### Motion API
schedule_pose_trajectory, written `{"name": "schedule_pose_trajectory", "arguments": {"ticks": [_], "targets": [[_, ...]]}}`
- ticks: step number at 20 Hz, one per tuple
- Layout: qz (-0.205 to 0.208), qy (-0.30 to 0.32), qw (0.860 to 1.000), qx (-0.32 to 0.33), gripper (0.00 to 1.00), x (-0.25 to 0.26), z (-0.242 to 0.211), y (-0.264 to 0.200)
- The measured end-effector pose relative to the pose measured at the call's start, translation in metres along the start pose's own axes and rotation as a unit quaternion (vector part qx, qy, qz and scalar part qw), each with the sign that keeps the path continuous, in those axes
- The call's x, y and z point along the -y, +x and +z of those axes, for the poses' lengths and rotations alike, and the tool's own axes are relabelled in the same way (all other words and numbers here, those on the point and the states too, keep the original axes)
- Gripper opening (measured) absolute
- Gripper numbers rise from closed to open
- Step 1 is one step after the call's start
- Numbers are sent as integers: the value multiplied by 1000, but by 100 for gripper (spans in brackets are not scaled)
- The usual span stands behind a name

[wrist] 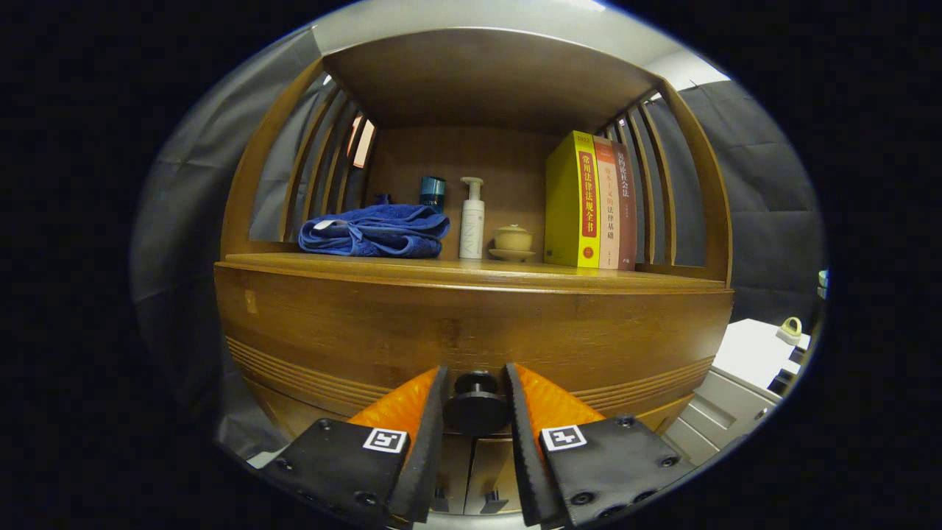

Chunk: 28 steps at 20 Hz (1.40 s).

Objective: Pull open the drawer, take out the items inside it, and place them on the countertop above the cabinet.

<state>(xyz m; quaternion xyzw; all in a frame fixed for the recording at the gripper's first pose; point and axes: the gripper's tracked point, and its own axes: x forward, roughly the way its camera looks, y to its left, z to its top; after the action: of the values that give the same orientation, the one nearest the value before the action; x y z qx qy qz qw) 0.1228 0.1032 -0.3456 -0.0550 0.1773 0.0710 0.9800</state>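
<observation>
- Straddling the dark round knob (475,403), the gripper (475,394) has a finger close on each side; whether both press on it I cannot tell.
- That knob sits low on the drawer front (471,331), which looks closed, flush beneath the front edge of the tabletop (471,274).
- Items inside the drawer are hidden, so opening looks like the step in hand.
- To do it well, I would squeeze firmly behind the knob's wide head, then draw straight back, level, without twisting, so the fingers don't slip off.
- On the tabletop, a blue towel (375,231) lies toward the left edge, a white pump bottle (472,221) and small lidded bowl (513,240) mid-back, books (592,200) toward the right; the front strip is free for unloading.
</observation>
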Motion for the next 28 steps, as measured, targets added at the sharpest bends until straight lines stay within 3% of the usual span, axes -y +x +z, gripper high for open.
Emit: {"name": "schedule_pose_trajectory", "arguments": {"ticks": [3, 6, 20, 28], "targets": [[3, 13, 1000, 1, 48, 2, 2, 4], [6, 26, 1000, -4, 37, 2, 3, 0], [18, 82, 996, -34, 37, 4, 5, -108], [13, 90, 995, -49, 37, 3, 5, -133]]}}
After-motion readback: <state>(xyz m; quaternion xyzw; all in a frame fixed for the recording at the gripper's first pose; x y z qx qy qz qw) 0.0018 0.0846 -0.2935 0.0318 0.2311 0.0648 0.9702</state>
